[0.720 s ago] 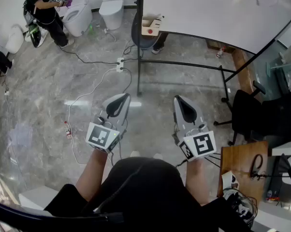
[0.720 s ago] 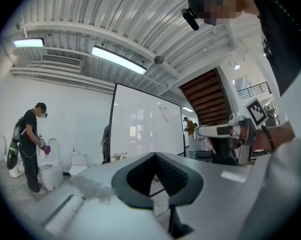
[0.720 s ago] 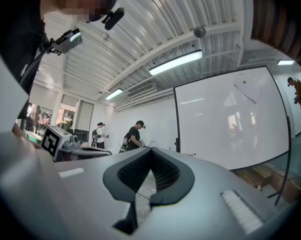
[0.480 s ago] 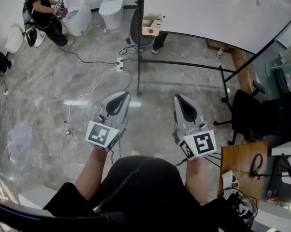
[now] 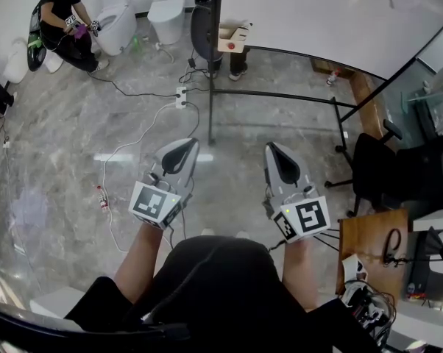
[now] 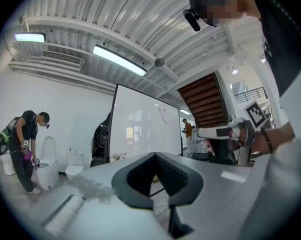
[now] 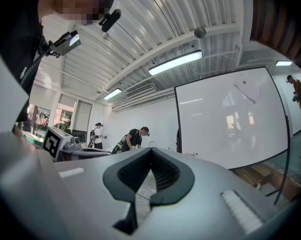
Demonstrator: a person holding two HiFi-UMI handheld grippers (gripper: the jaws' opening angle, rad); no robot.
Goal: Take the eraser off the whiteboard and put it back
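Note:
The whiteboard point(image 5: 317, 13) stands on a black wheeled frame across the room, at the top right of the head view. A small wooden box point(image 5: 231, 37) hangs at its lower left corner. I cannot pick out an eraser on the board. My left gripper point(image 5: 185, 145) and right gripper point(image 5: 274, 148) are held side by side in front of me over the marble floor, well short of the board. Both are shut with nothing in them. The left gripper view shows the whiteboard point(image 6: 145, 129) beyond the closed left gripper point(image 6: 154, 154). The right gripper view shows the whiteboard point(image 7: 230, 119) beyond the closed right gripper point(image 7: 150, 149).
The board's black frame legs point(image 5: 280, 98) cross the floor ahead. A power strip point(image 5: 182, 95) with white and black cables and a small bottle point(image 5: 103, 195) lie at the left. An office chair point(image 5: 376, 171) and a wooden desk point(image 5: 372, 248) stand on the right. A person point(image 5: 63, 17) bends by toilets point(image 5: 166, 6) at the back left.
Both grippers stay where they were, still shut. The person at the back left has shifted beside the toilet. The head view has drifted slightly.

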